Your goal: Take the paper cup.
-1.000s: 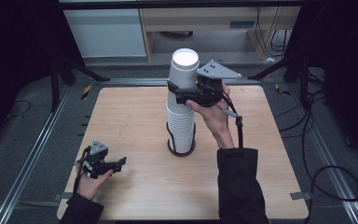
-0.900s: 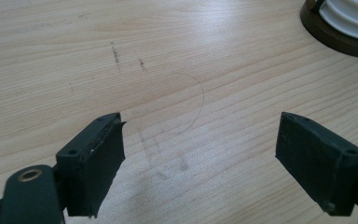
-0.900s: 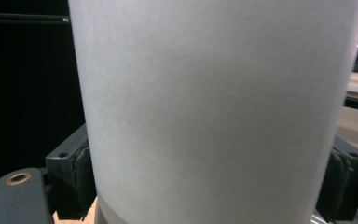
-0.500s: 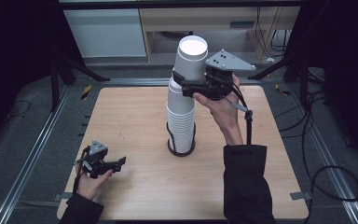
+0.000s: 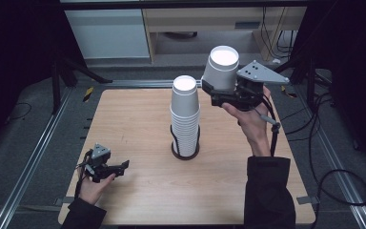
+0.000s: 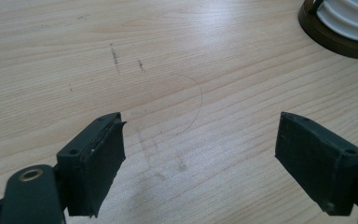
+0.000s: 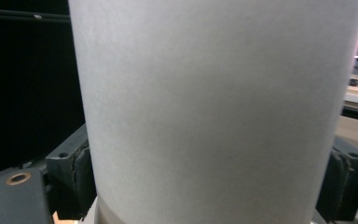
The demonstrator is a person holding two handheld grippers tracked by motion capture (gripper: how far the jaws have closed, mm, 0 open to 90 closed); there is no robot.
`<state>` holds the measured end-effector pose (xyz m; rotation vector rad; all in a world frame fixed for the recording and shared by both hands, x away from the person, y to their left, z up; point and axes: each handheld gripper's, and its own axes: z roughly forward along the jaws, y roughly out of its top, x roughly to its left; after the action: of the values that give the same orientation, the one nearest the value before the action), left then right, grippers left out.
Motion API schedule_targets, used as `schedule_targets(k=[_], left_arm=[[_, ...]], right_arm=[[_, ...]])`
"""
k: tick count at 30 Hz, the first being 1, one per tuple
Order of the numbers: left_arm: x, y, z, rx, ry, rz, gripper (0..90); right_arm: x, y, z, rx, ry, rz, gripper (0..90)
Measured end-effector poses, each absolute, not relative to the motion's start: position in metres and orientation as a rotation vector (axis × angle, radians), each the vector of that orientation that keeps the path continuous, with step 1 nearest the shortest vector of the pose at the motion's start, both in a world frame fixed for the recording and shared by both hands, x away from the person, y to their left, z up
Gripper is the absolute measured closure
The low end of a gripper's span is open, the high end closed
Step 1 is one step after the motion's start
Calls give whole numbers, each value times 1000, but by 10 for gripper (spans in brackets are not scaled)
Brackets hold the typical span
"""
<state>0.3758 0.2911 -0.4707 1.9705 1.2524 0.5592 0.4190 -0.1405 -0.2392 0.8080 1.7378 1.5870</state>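
My right gripper (image 5: 219, 90) clamped on white paper cup (image 5: 222, 67) — up high, right of tall white cup stack (image 5: 185, 119). Squeeze soft, keep cup upright. Left gripper (image 5: 116, 168) jaws apart — resting near left on wooden table (image 5: 133, 119).

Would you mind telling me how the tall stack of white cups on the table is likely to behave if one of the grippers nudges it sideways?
The stack of cups is tall and narrow, so it would probably tip or lean rather than slide. The dark ring holder grips only its foot, so a high nudge seems riskiest. The cup held up in the right gripper looks thin-walled, so the stack is likely light.
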Motion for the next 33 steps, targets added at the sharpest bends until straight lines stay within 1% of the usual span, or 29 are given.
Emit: schedule_targets(k=[10, 12, 14, 17, 18, 22, 33], left_arm=[[376, 290, -471, 1973, 1249, 556, 151], [376, 290, -471, 1975, 1247, 555, 152], [376, 290, -471, 1975, 1249, 555, 152], [376, 289, -472, 1981, 1245, 547, 153], [376, 289, -472, 1981, 1245, 547, 153], [376, 288, -472, 1984, 1238, 544, 153], [374, 286, -470, 1986, 1221, 533, 152]], right_arm=[[406, -169, -264, 843, 1760, 1552, 131], [401, -176, -276, 862, 1779, 1535, 131], [401, -177, -280, 862, 1786, 1528, 131], [396, -183, -301, 885, 1838, 1492, 130], [396, -183, -301, 885, 1838, 1492, 130], [394, -189, -323, 913, 1878, 1461, 130], [384, -202, -353, 944, 1943, 1411, 130]])
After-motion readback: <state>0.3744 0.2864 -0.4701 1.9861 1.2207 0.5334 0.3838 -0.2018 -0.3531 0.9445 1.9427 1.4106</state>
